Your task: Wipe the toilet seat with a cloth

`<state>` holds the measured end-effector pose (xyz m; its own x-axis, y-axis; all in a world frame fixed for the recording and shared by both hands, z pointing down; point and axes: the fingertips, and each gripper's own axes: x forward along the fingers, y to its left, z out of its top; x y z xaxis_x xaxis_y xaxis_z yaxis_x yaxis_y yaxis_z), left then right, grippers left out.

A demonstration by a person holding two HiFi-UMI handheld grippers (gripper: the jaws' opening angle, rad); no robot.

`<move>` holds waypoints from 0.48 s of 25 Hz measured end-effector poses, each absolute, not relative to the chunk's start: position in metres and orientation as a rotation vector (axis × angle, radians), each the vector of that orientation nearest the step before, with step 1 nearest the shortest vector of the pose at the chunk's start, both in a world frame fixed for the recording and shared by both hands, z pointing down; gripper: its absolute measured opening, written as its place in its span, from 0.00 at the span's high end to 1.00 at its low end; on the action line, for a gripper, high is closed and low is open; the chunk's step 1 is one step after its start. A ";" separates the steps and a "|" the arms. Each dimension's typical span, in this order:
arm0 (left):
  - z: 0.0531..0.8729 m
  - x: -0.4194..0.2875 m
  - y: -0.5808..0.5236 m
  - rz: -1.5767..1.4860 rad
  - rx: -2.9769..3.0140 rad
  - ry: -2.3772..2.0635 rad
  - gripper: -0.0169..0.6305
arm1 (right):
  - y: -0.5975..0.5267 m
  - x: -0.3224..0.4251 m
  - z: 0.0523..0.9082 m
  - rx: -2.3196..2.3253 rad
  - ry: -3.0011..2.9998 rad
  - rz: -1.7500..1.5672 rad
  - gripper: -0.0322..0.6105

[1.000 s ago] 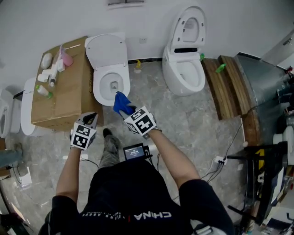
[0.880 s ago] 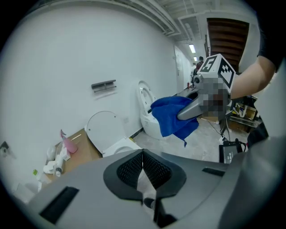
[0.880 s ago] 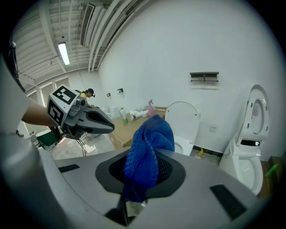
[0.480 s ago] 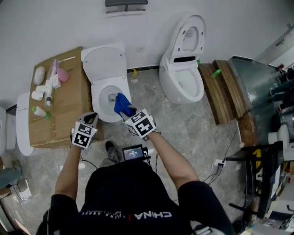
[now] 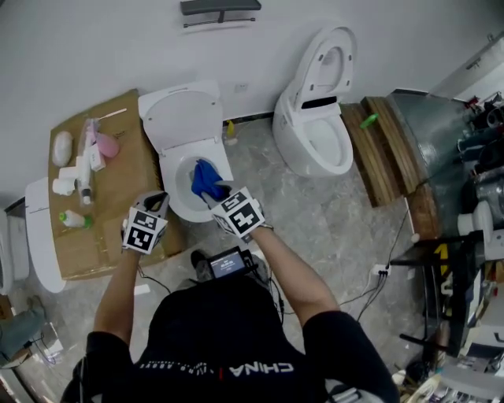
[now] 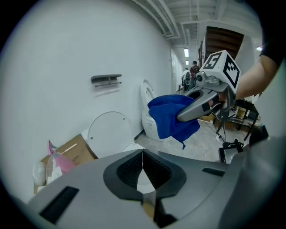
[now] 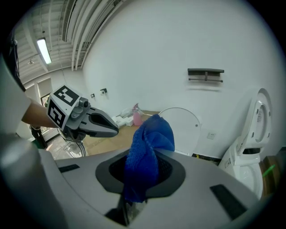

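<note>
A white toilet stands with its lid (image 5: 185,118) raised; its seat rim (image 5: 175,197) shows around the bowl. My right gripper (image 5: 215,192) is shut on a blue cloth (image 5: 206,179), which hangs over the front of the bowl. In the right gripper view the cloth (image 7: 145,154) bulges up from between the jaws, with the lid (image 7: 183,127) behind it. My left gripper (image 5: 157,202) is shut and empty, just left of the bowl's front edge. The left gripper view shows its jaws (image 6: 143,167) pressed together, with the cloth (image 6: 167,118) to its upper right.
A cardboard box (image 5: 118,157) with bottles and tubes on it stands left of the toilet. A second white toilet (image 5: 315,142) with its lid up is to the right, wooden planks (image 5: 390,149) beyond it. A rail (image 5: 220,8) hangs on the wall.
Both grippers have come closer to the toilet. The blue cloth, before at the bowl's front edge, now hangs over the bowl. Both stay shut.
</note>
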<state>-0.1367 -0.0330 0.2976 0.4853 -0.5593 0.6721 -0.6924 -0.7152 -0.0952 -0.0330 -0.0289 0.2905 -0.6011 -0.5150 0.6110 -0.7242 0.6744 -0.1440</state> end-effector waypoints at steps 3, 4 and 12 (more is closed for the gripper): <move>0.305 -0.138 -0.042 1.035 2.531 -1.061 0.96 | -0.033 -0.035 0.302 0.936 -2.331 0.539 0.87; 0.307 -0.138 -0.043 1.033 2.527 -1.056 0.96 | -0.035 -0.035 0.306 0.927 -2.324 0.543 0.87; 0.313 -0.131 -0.065 0.985 2.451 -1.098 0.96 | -0.072 -0.033 0.300 0.844 -2.354 0.535 0.87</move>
